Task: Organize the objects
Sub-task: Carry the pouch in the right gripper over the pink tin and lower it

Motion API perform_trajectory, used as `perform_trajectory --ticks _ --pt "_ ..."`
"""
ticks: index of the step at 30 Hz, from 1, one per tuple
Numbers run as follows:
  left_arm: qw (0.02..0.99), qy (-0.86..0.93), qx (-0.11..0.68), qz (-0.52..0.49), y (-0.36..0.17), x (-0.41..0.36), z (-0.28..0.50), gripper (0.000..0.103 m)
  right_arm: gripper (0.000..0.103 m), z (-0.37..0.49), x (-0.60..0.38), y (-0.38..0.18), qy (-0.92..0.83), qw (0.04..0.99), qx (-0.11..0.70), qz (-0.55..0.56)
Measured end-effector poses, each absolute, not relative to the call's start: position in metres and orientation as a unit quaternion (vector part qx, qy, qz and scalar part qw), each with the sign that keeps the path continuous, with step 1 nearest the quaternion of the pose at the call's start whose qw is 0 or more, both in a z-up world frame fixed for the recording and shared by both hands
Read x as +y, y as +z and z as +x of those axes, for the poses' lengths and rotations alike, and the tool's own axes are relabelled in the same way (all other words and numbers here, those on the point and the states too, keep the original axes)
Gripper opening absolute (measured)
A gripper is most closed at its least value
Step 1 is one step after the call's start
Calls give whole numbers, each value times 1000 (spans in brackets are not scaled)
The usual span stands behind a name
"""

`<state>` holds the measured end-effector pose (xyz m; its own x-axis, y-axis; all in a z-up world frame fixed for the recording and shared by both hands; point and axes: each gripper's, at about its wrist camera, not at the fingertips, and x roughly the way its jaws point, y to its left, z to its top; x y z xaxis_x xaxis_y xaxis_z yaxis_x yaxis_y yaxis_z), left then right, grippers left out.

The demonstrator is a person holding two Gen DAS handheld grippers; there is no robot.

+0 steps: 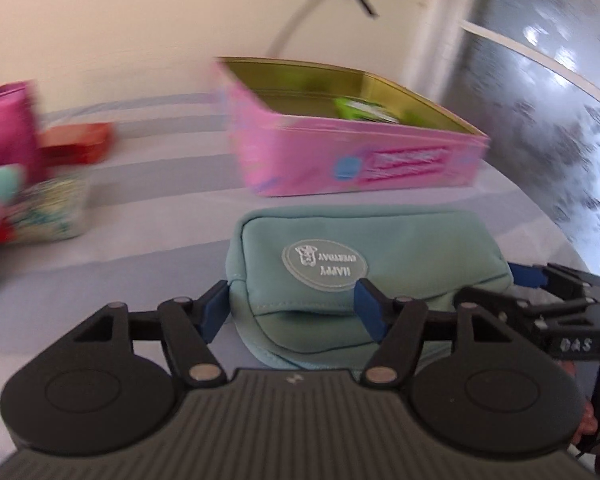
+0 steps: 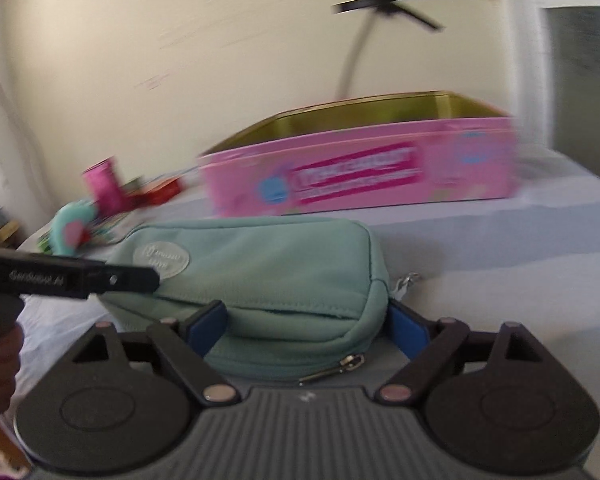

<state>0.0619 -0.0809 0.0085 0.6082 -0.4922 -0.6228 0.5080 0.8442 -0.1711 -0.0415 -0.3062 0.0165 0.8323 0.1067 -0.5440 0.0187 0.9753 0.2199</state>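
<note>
A teal zip pouch with a grey oval "HAPPY EVERYDAY" patch is held above the table. My left gripper is shut on its left end. My right gripper is shut on its right end, by the zipper pull. The pouch also shows in the right wrist view. Behind it stands an open pink tin box, gold inside, with a green packet in it. The box also shows in the right wrist view. The right gripper shows at the right edge of the left wrist view.
The table has a pale blue-and-white striped cloth. At its left lie a magenta box, a red box, a patterned tin and a teal item. A wall is behind, and a window at right.
</note>
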Motion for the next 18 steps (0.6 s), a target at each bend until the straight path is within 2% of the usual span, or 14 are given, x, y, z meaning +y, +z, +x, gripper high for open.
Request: perform_trajectory --ticks 7,13,18 --pt "894 -307 319 66 4 -149 60 74 88 -52 -367 8 -37 953 264 142" --pt "904 -289 309 62 2 -154 59 78 93 -52 -358 1 -43 962 247 110" --pt "911 -288 288 65 -3 -155 54 81 92 -53 -354 3 -49 962 246 110"
